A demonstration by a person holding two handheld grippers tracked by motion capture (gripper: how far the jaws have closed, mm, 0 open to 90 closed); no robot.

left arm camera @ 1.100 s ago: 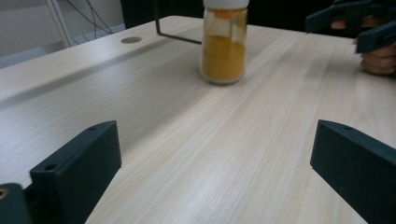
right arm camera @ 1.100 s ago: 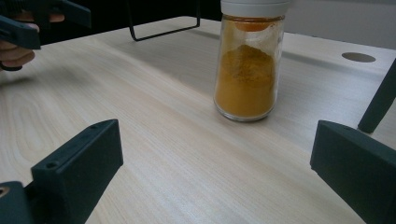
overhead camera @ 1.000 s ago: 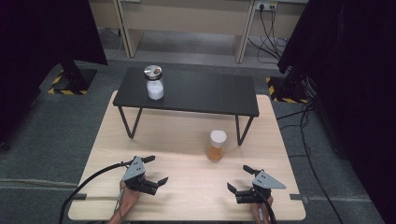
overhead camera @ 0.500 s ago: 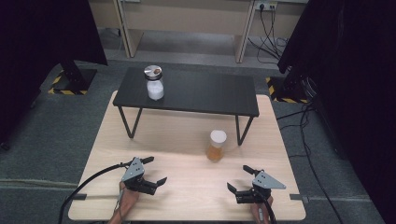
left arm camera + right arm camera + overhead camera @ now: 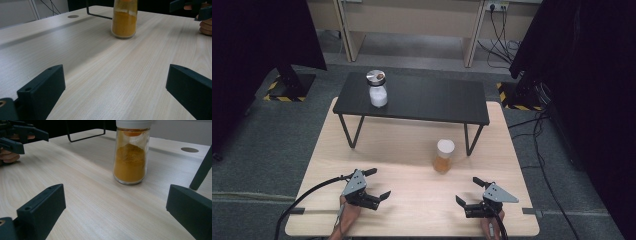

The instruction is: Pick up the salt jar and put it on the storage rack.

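Spice jar (image 5: 444, 156) standing untouched at 12 o'clock; right hand-held gripper (image 5: 474, 200) and left hand-held gripper (image 5: 373, 186) resting agape on surface (image 5: 412, 200), grasp pending.

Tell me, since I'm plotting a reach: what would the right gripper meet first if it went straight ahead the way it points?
Probably the jar of orange powder, standing upright on the wooden table slightly right of the right gripper's open jaws' midline; depth is unclear.
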